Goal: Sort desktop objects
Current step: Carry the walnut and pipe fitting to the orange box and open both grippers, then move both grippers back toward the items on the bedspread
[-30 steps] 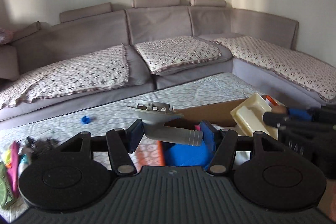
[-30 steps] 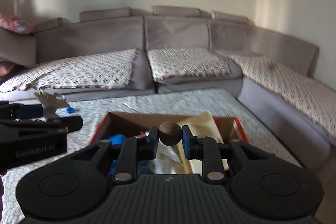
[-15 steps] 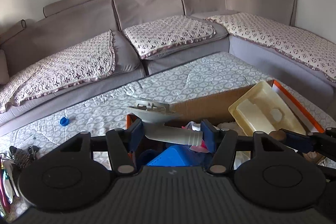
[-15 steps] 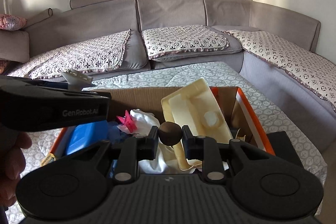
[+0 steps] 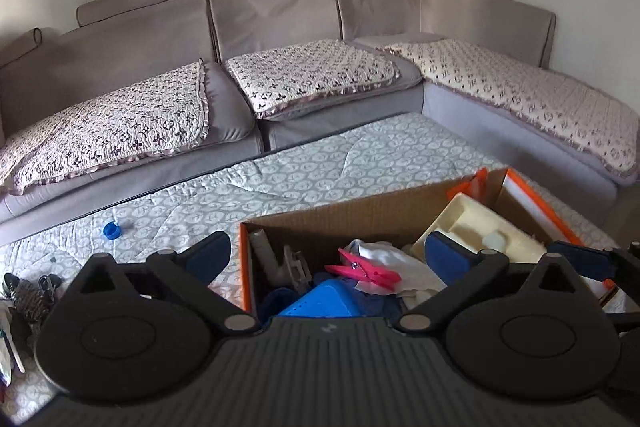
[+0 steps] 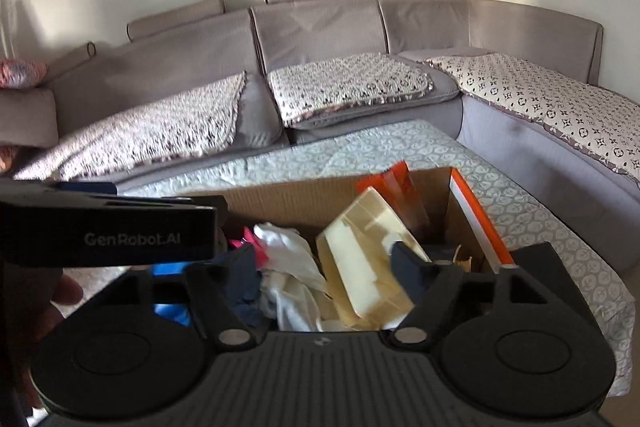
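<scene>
Sorting partly done, judging by full box. Left tongs [image 5: 326, 255] released, empty, above cardboard box [image 5: 360, 205]. Right tongs [image 6: 322, 261] released too, empty, over same box.

Box on quilted bench [image 5: 320, 167] holds: grey pipe fitting [image 5: 276, 261] in near-left corner, pink clothespin [image 5: 366, 271], blue plastic piece [image 5: 320, 301], white cloth [image 6: 292, 259], cream tray [image 6: 364, 259] tilted on edge.

Left to sort: blue cap [image 5: 112, 230] on bench, clutter pile [image 5: 24, 295] at bench's left edge.
</scene>
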